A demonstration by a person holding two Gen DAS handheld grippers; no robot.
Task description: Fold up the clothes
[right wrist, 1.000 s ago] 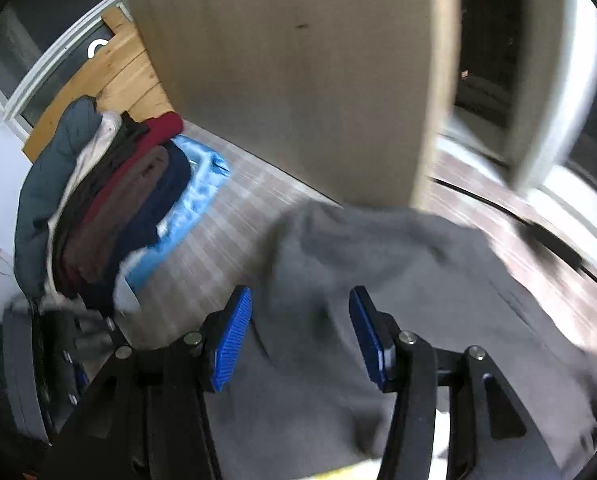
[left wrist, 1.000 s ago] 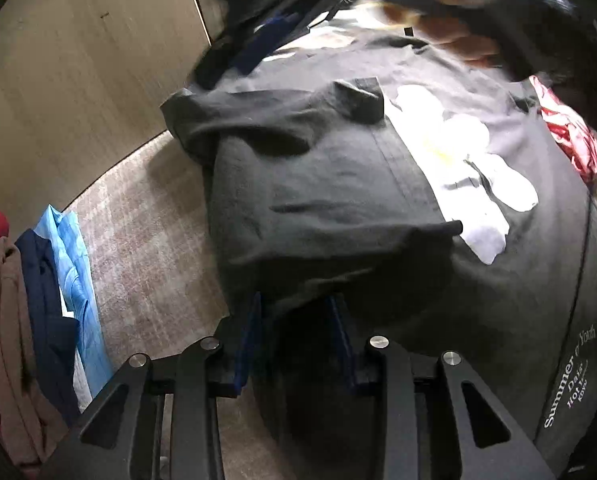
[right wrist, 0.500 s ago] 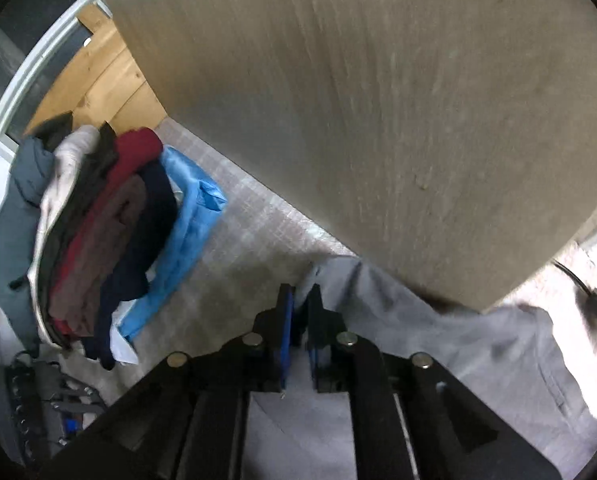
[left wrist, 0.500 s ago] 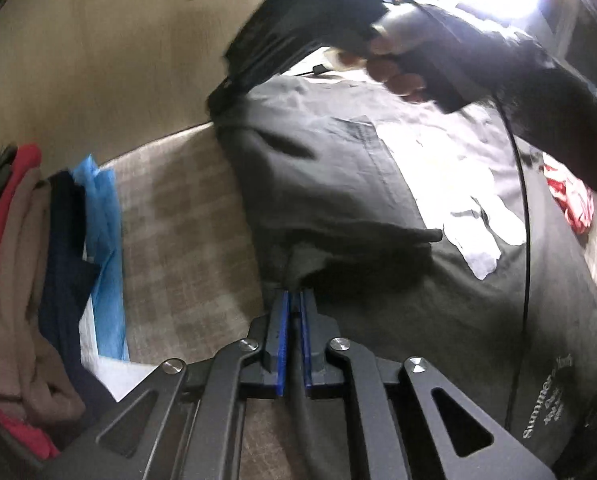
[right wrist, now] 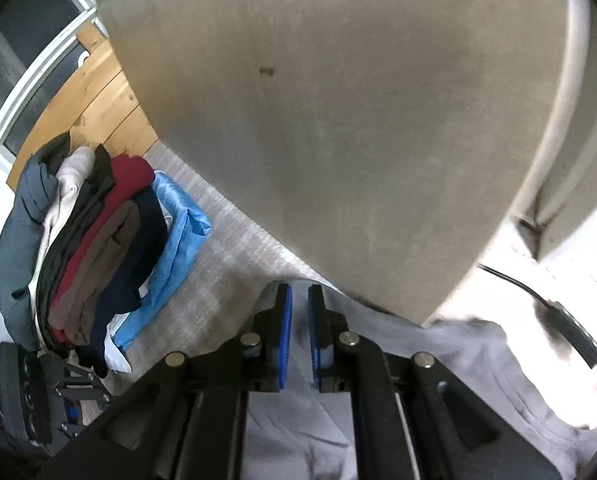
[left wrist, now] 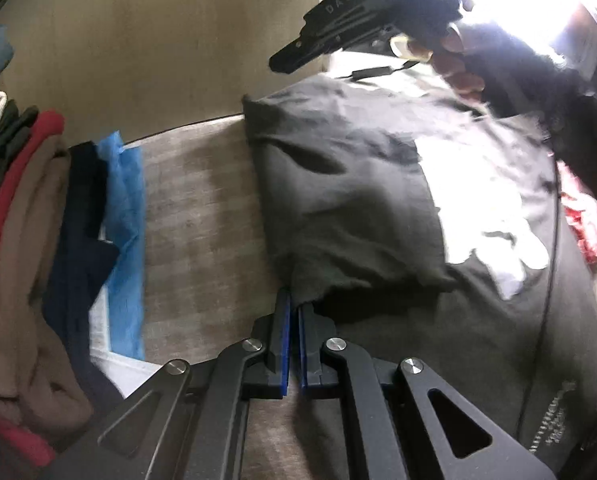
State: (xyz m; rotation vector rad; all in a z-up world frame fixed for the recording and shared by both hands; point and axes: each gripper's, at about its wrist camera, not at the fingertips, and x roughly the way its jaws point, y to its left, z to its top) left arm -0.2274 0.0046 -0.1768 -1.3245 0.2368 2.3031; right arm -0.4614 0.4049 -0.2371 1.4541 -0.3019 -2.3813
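Pinching the dark shirt point(left wrist: 338, 200) edge, both hand-held grippers point(left wrist: 292, 312) point(right wrist: 298, 312) should lift evenly, away from the clothes pile point(left wrist: 38, 240).

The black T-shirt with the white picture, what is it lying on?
The black T-shirt lies on a grey checked cloth surface, which shows bare beside it. Something red peeks out at its far edge. What else lies underneath is covered.
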